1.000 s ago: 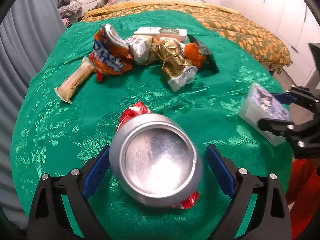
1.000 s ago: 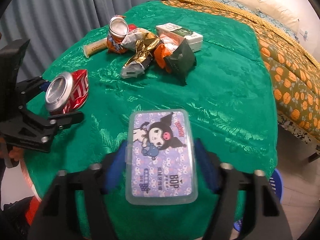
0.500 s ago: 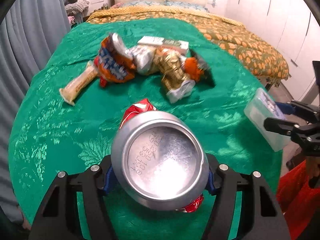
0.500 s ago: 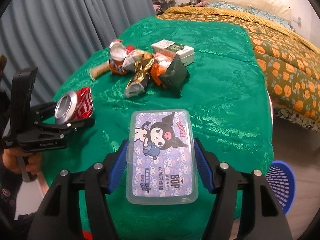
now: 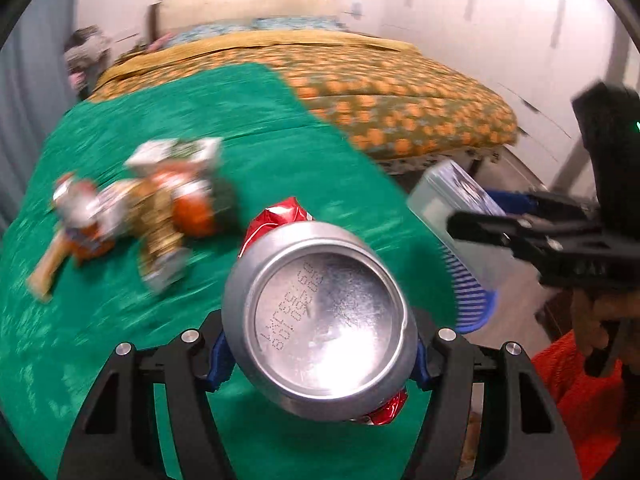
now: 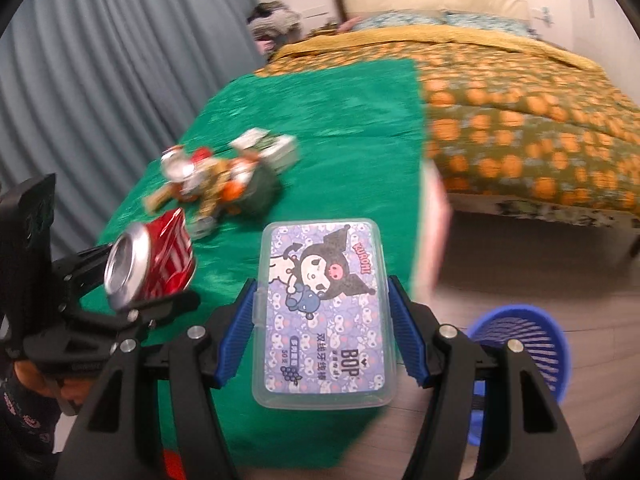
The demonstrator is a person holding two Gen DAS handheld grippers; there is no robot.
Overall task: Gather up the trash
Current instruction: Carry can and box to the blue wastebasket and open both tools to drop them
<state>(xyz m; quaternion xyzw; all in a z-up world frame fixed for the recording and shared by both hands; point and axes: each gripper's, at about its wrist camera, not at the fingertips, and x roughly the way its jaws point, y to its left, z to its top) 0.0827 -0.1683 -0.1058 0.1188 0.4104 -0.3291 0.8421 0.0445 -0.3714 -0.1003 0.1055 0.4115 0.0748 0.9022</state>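
My left gripper [image 5: 320,354] is shut on a crushed red soda can [image 5: 320,332], silver base toward the camera, held above the green tablecloth [image 5: 200,128]. The can also shows in the right wrist view [image 6: 148,266]. My right gripper [image 6: 322,320] is shut on a clear plastic box with a purple cartoon label [image 6: 322,312], lifted past the table's right edge; it shows in the left wrist view [image 5: 452,196]. A pile of wrappers and a small carton [image 5: 136,208] lies on the cloth. A blue mesh waste basket [image 6: 520,344] stands on the floor at lower right.
A bed with an orange-patterned cover [image 6: 520,120] stands behind and right of the table. Grey curtains [image 6: 100,60] hang on the left. White cupboards [image 5: 500,40] line the right wall. The basket also shows in the left wrist view [image 5: 472,292] below the box.
Both grippers have lifted and swung right with their loads, away from the wrapper pile. The blue basket has come into both views. The left gripper closed on the can one second ago.
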